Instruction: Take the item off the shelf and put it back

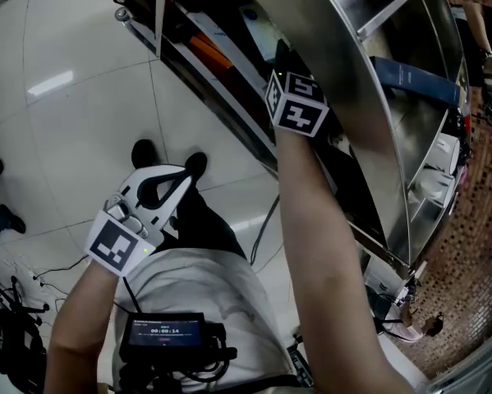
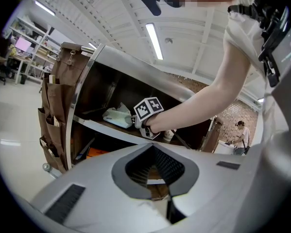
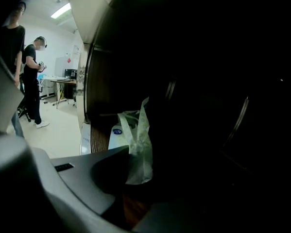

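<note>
Steel shelf unit on glossy pale-tiled floor

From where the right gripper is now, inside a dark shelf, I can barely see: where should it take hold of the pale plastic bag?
Take the pale plastic bag by its upright, gathered middle, coming from the open front of the shelf with one jaw on each side. It stands tall and thin there, so the jaws can likely pinch it flat.

The bag lies on the shelf board (a flat pack just behind it), before the right claw.
</note>
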`<state>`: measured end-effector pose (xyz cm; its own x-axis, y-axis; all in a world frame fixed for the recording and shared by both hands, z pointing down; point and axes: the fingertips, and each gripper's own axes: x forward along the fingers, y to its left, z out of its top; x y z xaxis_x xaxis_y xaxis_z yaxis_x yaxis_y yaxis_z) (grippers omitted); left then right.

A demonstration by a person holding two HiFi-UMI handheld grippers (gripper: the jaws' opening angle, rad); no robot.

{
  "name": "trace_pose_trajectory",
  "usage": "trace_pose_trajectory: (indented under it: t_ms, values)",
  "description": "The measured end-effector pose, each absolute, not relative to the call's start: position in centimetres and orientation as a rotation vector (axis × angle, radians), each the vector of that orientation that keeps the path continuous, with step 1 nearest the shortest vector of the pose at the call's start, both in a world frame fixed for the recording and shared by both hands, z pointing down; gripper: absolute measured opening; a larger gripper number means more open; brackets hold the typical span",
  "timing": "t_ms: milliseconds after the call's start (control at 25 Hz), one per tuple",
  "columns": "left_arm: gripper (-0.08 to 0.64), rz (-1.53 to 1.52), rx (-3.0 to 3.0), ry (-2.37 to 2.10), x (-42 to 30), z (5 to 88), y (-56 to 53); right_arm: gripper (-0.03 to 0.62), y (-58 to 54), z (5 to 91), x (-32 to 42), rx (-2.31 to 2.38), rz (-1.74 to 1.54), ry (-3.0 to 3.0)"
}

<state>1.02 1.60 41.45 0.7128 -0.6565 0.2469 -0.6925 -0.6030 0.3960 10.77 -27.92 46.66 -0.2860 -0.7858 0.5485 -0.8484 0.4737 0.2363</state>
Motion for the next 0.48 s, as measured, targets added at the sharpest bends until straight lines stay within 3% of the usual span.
trace_pose_trajectory:
  t_ms: [240, 480]
  values:
    - [0.005, 0.109, 2.445, -1.032, 0.9, 41.4, 1.6, 0.198, -27.5, 47.4, 10.2, 1.309, 0.148, -2.133]
    - [0.005, 0.107, 2.448, -1.041, 0.7, 41.2, 1.7, 0.256, -26.7, 46.7, 10.7, 1.308, 0.119, -2.122]
